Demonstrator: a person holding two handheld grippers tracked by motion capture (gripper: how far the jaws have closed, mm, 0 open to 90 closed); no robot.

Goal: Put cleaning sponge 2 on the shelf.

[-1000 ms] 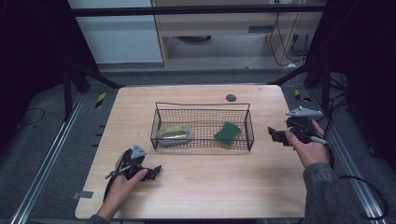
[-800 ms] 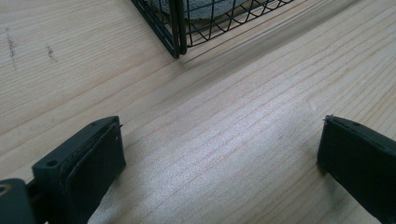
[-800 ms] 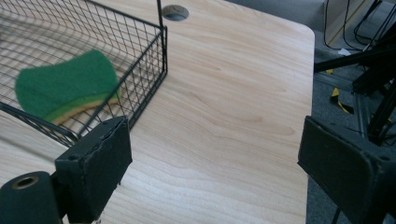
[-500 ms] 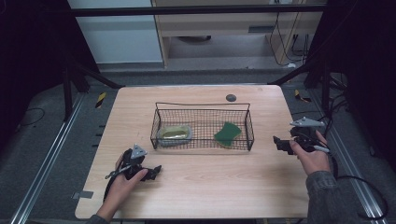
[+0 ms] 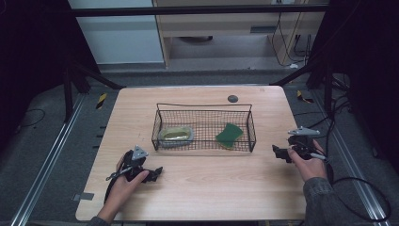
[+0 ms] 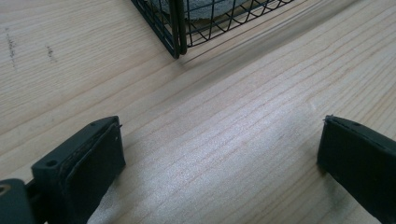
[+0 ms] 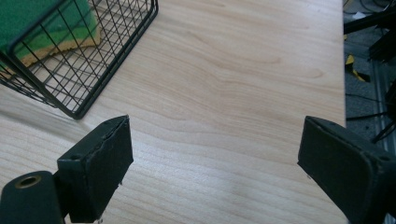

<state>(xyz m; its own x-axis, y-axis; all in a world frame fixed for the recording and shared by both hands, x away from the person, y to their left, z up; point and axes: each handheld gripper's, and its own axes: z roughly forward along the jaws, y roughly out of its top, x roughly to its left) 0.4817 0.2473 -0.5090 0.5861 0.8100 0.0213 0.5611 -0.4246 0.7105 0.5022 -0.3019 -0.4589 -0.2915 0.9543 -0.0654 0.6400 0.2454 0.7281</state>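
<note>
A black wire basket (image 5: 203, 108) stands mid-table. In it lie a green sponge (image 5: 229, 135) at the right and a pale yellowish pad (image 5: 176, 134) at the left. My left gripper (image 5: 157, 172) rests low on the wood in front of the basket's left corner (image 6: 176, 44), jaws wide apart with bare wood between them (image 6: 219, 154). My right gripper (image 5: 277, 153) hangs just above the table's right edge, to the right of the basket (image 7: 93, 88). It is open, with nothing between its jaws (image 7: 212, 158). The sponge (image 7: 42, 23) shows through the mesh in the right gripper view.
A small dark round disc (image 5: 232, 98) lies behind the basket near the table's far edge. The table's right edge (image 7: 344, 70) drops to a floor with cables and yellow-black tape. Metal rails run along both sides of the table.
My right gripper has sunk toward the table and drawn slightly nearer the front. The left gripper has stayed put.
</note>
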